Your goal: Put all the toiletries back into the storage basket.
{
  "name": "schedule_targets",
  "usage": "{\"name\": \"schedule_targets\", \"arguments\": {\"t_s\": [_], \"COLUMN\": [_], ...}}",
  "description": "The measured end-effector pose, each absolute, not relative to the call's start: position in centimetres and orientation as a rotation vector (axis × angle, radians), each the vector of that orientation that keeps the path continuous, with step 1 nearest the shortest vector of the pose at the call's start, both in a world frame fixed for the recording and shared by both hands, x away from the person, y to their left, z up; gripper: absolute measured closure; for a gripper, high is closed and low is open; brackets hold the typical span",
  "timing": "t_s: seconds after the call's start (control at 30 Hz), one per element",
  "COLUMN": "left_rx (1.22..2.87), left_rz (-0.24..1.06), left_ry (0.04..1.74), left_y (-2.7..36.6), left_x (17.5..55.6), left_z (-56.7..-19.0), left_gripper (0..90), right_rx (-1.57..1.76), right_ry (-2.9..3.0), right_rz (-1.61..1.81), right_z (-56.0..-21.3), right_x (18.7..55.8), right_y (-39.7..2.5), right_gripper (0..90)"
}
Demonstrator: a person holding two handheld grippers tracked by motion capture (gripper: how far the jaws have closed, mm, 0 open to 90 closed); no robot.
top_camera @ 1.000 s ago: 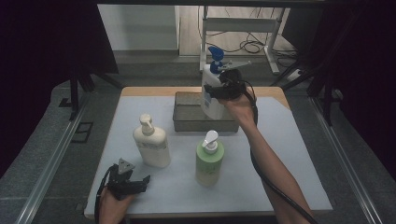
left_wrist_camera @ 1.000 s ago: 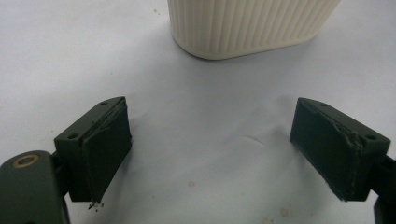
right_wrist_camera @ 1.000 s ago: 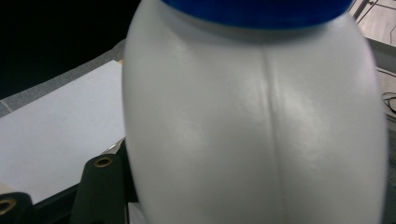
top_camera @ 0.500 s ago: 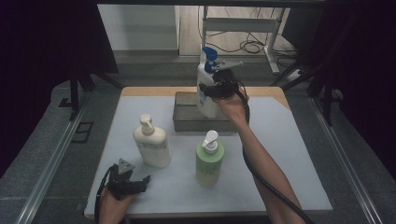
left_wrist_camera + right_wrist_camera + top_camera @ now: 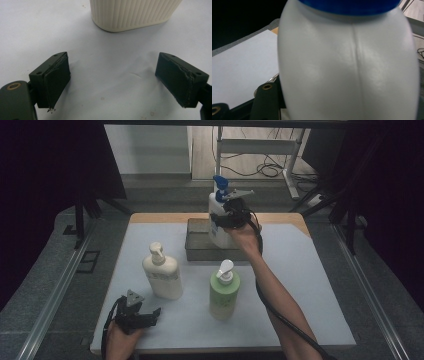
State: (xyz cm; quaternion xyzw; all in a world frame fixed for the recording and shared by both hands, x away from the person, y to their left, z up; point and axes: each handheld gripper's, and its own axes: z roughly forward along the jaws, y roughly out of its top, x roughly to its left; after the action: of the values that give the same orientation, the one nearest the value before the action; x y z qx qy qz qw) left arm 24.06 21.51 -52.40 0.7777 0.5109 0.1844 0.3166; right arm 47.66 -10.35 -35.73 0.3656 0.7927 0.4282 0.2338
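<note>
labels: none readable, cream bottle (image 5: pixel 162 275) print blurred | right gripper (image 5: pixel 231 216) pinches white bottle (image 5: pixel 218 217), arm outstretched over tray (image 5: pixel 196 247) | left gripper (image 5: pixel 120 82) spread, resting low

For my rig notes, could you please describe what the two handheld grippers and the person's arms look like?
Both are black two-jaw tools. The left gripper has blocky jaws with worn, frayed pads, a brass-coloured screw, and a grey three-cornered plate on top. The right gripper has a similar plate and trails a black cable along the forearm. No sleeves are visible.

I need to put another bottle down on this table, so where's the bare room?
Bare mat lies right of the green bottle, out to the white mat edge, and in the far left corner beside the grey tray. It is crowded around the cream bottle, with the left gripper just below.
</note>
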Motion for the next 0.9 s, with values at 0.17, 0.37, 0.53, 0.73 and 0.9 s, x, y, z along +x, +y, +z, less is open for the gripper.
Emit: {"name": "schedule_targets", "arguments": {"t_s": [0.17,0.37,0.53,0.73,0.9], "left_rx": [2.047,2.047,2.047,2.047,2.047], "left_rz": [0.487,0.486,0.487,0.486,0.486], "left_ry": [1.344,1.344,1.344,1.344,1.344], "left_y": [21.5,21.5,21.5,21.5,21.5], "left_x": [24.1,24.1,24.1,24.1,24.1], "left_z": [-52.4,-52.4,-52.4,-52.4,-52.4], "left_gripper": [12.1,12.1,12.1,12.1,12.1], "right_rx": [1.008,1.013,1.021,1.023,1.033], "right_ry": [2.185,2.200,2.213,2.219,2.226], "right_rz": [1.171,1.168,1.165,1.159,1.146], "right_z": [-36.3,-37.2,-37.9,-38.6,-39.2], "right_x": [47.6,47.6,47.5,47.3,47.4], "right_y": [-10.4,-10.4,-10.3,-10.2,-10.2], "right_gripper": [38.8,38.8,38.8,38.8,38.7]}}
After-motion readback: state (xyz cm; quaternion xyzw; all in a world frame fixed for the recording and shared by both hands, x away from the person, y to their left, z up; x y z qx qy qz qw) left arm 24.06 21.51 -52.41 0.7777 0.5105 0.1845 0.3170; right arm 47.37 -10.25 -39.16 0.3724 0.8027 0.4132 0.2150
